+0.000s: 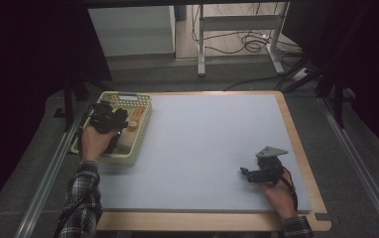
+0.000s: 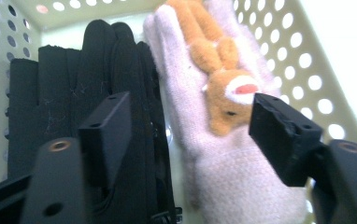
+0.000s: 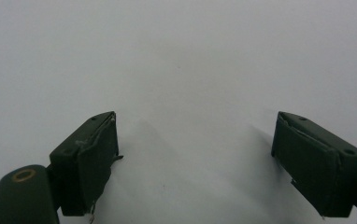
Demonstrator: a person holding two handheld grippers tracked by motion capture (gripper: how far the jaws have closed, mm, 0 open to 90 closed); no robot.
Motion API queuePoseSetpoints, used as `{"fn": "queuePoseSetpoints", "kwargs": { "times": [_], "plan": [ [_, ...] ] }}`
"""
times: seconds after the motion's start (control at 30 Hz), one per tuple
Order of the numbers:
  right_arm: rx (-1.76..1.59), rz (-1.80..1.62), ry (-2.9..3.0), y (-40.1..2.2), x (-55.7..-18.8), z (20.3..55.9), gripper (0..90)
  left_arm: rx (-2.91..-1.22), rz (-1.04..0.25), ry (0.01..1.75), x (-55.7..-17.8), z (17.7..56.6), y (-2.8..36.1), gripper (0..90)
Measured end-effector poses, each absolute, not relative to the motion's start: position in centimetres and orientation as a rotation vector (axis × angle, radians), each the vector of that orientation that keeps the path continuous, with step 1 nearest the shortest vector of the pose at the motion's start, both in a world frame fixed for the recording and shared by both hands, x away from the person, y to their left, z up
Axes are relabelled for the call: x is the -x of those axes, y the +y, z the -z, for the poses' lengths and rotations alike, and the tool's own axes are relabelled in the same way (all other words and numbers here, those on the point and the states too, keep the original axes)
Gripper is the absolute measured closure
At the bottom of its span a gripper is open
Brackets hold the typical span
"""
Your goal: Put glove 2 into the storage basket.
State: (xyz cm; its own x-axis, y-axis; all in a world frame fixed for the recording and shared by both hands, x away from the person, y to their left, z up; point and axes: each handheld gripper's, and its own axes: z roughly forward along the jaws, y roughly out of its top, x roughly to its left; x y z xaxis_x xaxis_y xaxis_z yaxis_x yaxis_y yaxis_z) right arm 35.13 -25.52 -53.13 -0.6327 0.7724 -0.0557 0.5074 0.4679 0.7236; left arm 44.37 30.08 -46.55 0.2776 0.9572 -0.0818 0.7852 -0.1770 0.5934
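Black jaws of your left gripper (image 2: pixel 186 140) stood apart over the pale-green perforated plastic basket (image 1: pixel 143 130), pressing on nothing. Between them lay the pale-pink knitted glove (image 2: pixel 223 177) bearing an orange plush animal figure (image 2: pixel 223 88). Just beside it, toward the left jaw, lay the black knitted gloves (image 2: pixel 97 79), touching the pink glove's edge and crowding that jaw. You held the basket's contents within high perforated walls. Your right gripper (image 1: pixel 249 173) rested well apart on the light-blue table mat (image 1: pixel 202 144), its jaws wide and holding nothing.
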Motion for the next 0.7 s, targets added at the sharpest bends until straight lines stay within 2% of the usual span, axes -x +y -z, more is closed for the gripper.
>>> {"fn": "queuePoseSetpoints", "kwargs": {
  "times": [0.33,0.7],
  "plan": [
    [-1.076,-0.969,2.344,-25.5,-35.1,53.1,14.6,-1.977,-0.417,1.489,-42.5,45.7,30.4,12.8],
    [-1.074,-0.969,2.344,-25.5,-35.1,53.1,14.6,-1.996,-0.435,1.443,-40.8,45.5,30.7,6.6]
  ]
}}
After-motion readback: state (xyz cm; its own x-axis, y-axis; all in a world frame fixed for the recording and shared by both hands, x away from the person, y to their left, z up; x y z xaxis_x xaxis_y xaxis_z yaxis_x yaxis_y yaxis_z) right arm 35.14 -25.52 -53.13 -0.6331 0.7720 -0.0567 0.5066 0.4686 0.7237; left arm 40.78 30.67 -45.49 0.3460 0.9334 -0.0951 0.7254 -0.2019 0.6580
